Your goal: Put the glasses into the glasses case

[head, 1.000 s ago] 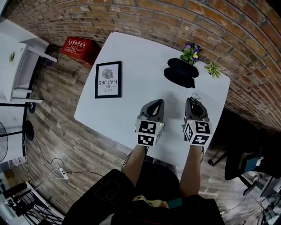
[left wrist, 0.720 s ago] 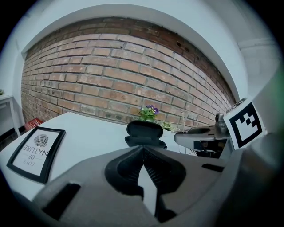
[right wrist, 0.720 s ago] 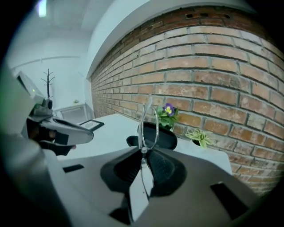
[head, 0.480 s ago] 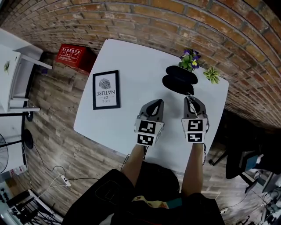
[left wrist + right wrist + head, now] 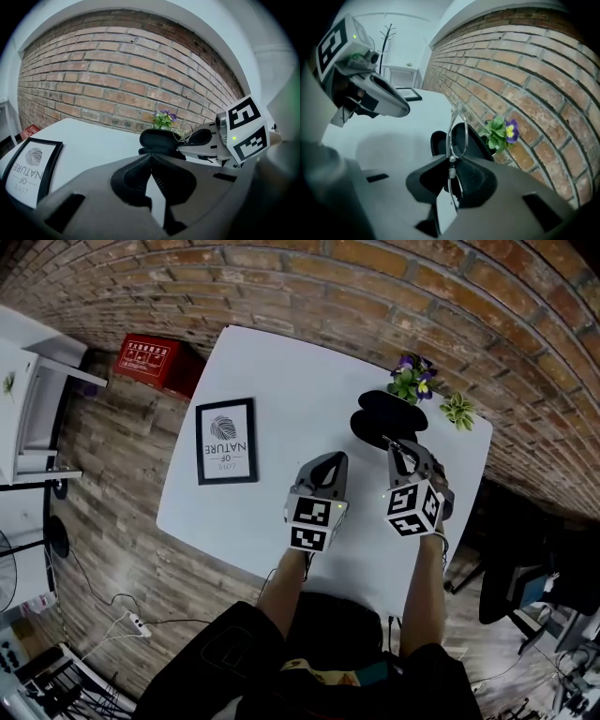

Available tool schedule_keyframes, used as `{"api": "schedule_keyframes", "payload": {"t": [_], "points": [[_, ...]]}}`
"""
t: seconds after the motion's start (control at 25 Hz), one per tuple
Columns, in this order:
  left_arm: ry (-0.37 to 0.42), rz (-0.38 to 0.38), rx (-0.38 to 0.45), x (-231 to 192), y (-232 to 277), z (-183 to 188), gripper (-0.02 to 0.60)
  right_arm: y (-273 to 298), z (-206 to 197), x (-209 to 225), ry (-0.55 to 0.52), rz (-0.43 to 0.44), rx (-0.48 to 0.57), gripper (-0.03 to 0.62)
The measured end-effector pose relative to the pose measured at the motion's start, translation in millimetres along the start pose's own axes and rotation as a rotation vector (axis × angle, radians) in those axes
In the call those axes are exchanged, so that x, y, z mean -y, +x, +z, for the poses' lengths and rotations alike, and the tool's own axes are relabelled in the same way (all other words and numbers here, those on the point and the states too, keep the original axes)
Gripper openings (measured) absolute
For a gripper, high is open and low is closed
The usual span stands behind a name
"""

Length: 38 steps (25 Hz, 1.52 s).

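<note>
White table (image 5: 281, 371), brick wall (image 5: 422, 287) behind. Right gripper (image 5: 452, 160) jaws easing open with glasses (image 5: 456, 133) between them, case (image 5: 474, 140) just past the tips. Left gripper (image 5: 151, 157) jaws together, empty.

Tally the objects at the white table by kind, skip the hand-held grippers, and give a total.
Black-framed rectangular picture: 1
Open black oval glasses case: 1
Thin metal wire-rimmed glasses: 1
Small green plants: 2, one purple-flowered, one pale-leaved
Total: 5
</note>
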State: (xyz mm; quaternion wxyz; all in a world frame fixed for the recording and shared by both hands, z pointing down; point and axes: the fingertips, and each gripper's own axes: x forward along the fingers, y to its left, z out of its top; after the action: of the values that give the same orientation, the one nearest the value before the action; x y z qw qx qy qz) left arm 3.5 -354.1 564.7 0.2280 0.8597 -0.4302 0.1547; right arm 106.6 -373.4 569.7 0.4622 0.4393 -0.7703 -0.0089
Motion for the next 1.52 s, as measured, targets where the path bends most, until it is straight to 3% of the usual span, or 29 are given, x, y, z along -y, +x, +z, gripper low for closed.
{"api": "schedule_keyframes", "payload": {"t": [0.36,0.92,1.52], "points": [[-0.011,0.001,0.003,-16.7,8.5,4.2,0.008,31.5,5.2,6.8,-0.094,0.033,-0.051,0.041],[-0.031,0.006,-0.022,-29.3,21.2,-3.5,0.008,67.3,-11.2,0.1,-0.138,0.121,-0.114,0.049],[-0.030,0.009,-0.023,-32.5,23.6,-2.8,0.008,64.6,-10.9,-0.2,-0.127,0.166,-0.113,0.087]]}}
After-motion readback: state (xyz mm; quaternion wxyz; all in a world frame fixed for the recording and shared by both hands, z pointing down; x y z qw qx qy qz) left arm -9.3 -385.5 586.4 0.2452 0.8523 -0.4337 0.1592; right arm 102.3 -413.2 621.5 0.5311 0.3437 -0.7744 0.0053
